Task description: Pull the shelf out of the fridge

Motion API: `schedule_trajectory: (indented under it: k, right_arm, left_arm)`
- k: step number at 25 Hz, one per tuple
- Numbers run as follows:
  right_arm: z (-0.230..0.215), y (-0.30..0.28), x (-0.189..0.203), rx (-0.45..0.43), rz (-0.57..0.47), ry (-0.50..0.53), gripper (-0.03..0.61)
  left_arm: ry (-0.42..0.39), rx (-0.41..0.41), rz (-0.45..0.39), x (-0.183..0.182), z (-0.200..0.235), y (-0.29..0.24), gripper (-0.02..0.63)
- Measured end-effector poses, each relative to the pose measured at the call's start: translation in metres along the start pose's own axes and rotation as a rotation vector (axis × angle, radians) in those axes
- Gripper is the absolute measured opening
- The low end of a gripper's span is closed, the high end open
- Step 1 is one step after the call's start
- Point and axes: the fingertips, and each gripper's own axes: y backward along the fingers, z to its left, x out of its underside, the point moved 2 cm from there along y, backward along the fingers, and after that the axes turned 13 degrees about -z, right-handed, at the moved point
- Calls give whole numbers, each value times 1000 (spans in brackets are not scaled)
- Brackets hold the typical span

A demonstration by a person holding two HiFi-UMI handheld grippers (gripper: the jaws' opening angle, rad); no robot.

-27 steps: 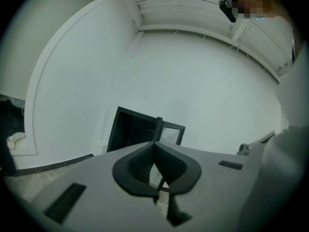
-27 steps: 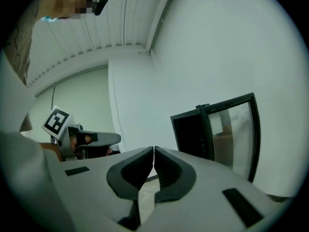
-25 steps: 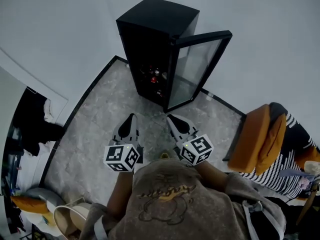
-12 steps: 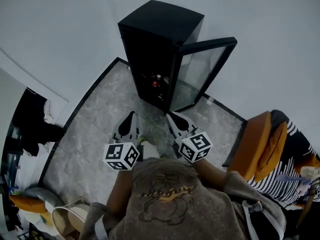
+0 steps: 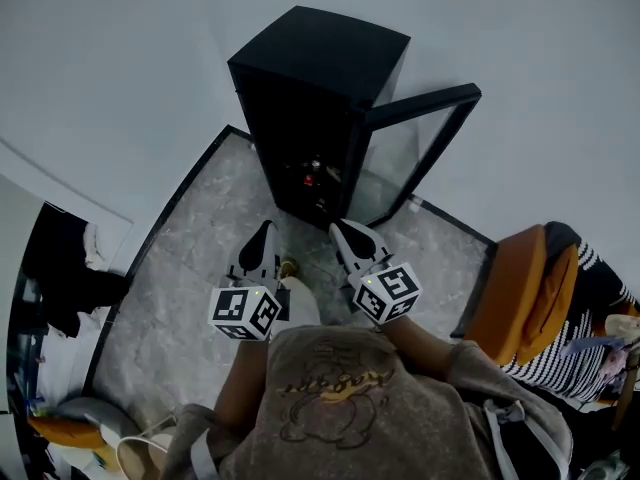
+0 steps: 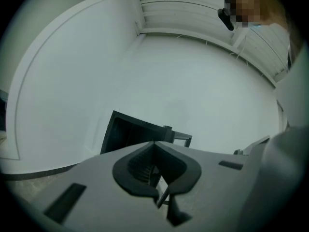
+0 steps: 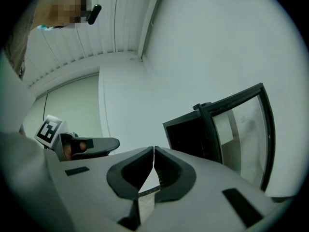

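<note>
Two grippers point level across the grey stone floor (image 5: 185,258) toward the fridge (image 5: 315,88), side by side and well short of it, which looks like an approach rather than a reach. Leftmost, the left gripper (image 5: 266,230) has its jaws pressed together on nothing; its own view shows the dark pads meeting, with the cabinet beyond them. Since nothing is within grasp yet, keeping the jaws together is probably just a carrying posture. In the middle, the fridge stands against the wall with its mouth toward the person. The shelf must lie inside that dark opening, where a few small items (image 5: 312,173) glint, but its edge is too dim to pick out. The right gripper (image 5: 335,228) is likewise closed and empty. Further right, the glass door (image 5: 415,158) is swung wide, leaving the opening clear for a straight pull.
</note>
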Motion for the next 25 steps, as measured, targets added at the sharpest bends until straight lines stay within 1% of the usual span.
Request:
schedule_trajectory:
  k: [3, 9, 14, 19, 25]
  right_arm:
    - [-7, -19, 7, 21, -4, 8, 23]
    - [-20, -52, 15, 51, 4, -10, 23]
    - [-34, -75, 27, 75, 4, -90, 23]
    - [-46, -97, 48, 107, 14, -169, 23]
    - [-61, -123, 73, 156, 9, -237, 23]
  left_arm:
    - [-5, 10, 4, 1, 15, -16, 6]
    - [16, 24, 34, 4, 42, -48, 6]
    - [54, 44, 22, 11, 57, -70, 6]
    - [106, 53, 51, 26, 76, -93, 6]
    - [143, 73, 93, 47, 102, -124, 6]
